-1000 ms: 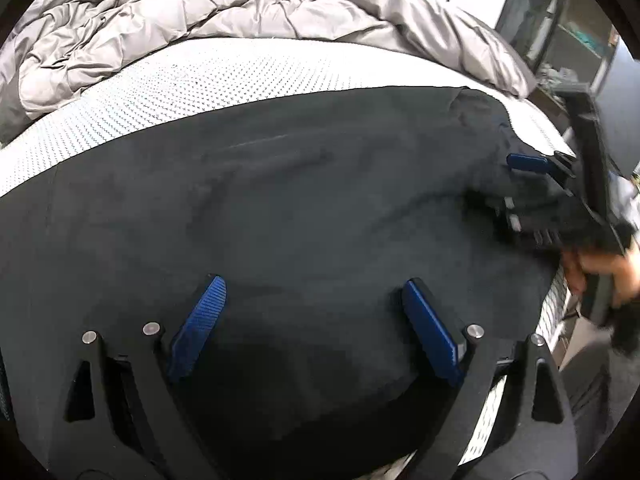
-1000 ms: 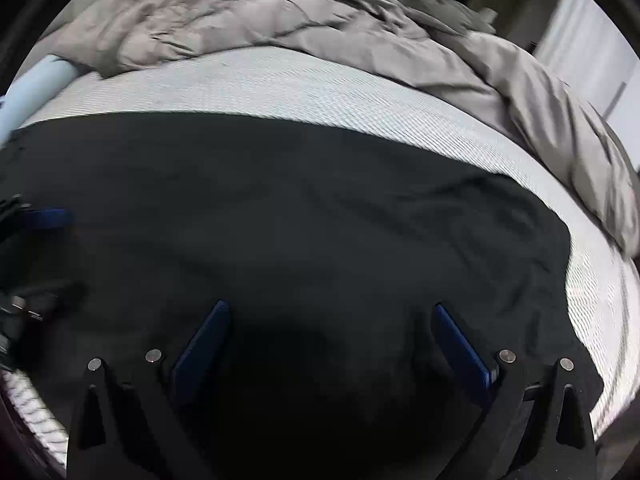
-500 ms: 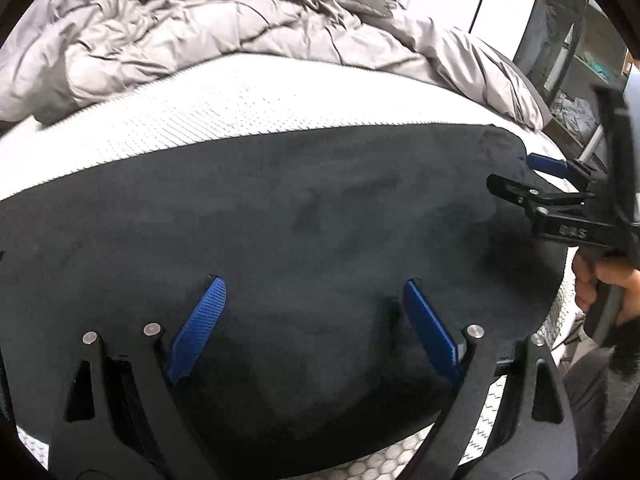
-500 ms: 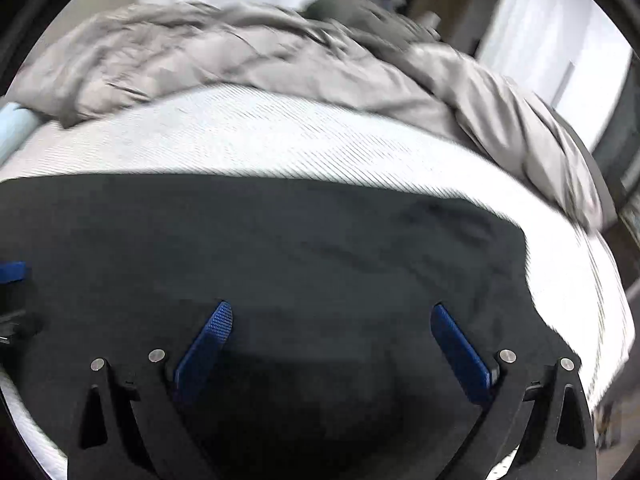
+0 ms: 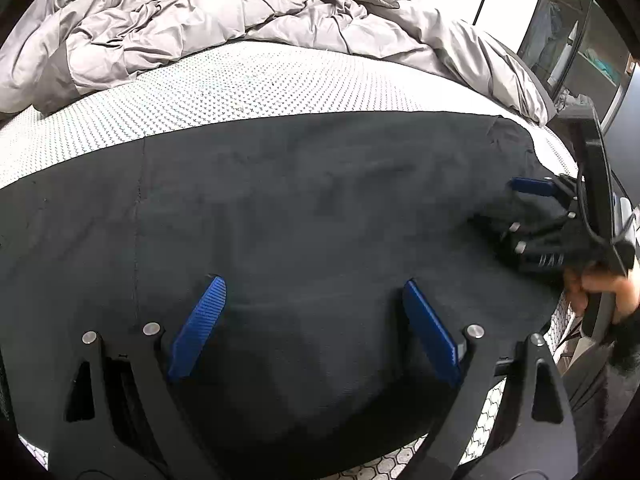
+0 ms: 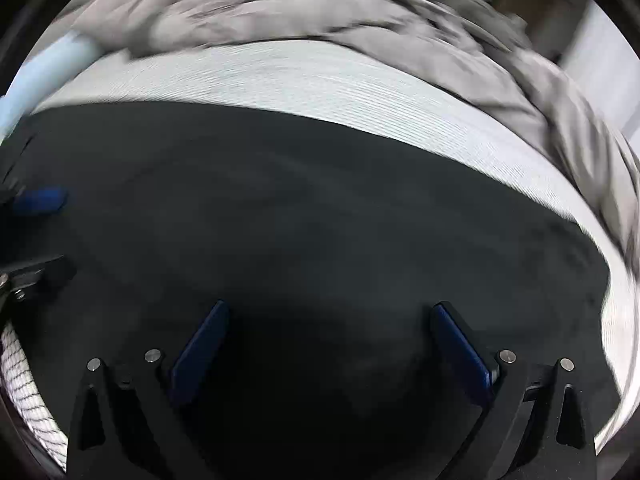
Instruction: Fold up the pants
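Dark charcoal fabric pants (image 5: 300, 208) lie spread flat along the near edge of the white dotted mattress bed (image 5: 240, 84). The left gripper (image 5: 316, 324) and right gripper (image 6: 328, 344) hover over them, jaws wide, holding nothing. Folding looks early, with more folds left.

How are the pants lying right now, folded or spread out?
Spread flat, as far as visible: the pants cover the mattress as one smooth dark sheet with no fold line. Whether layers are doubled underneath, I cannot tell.
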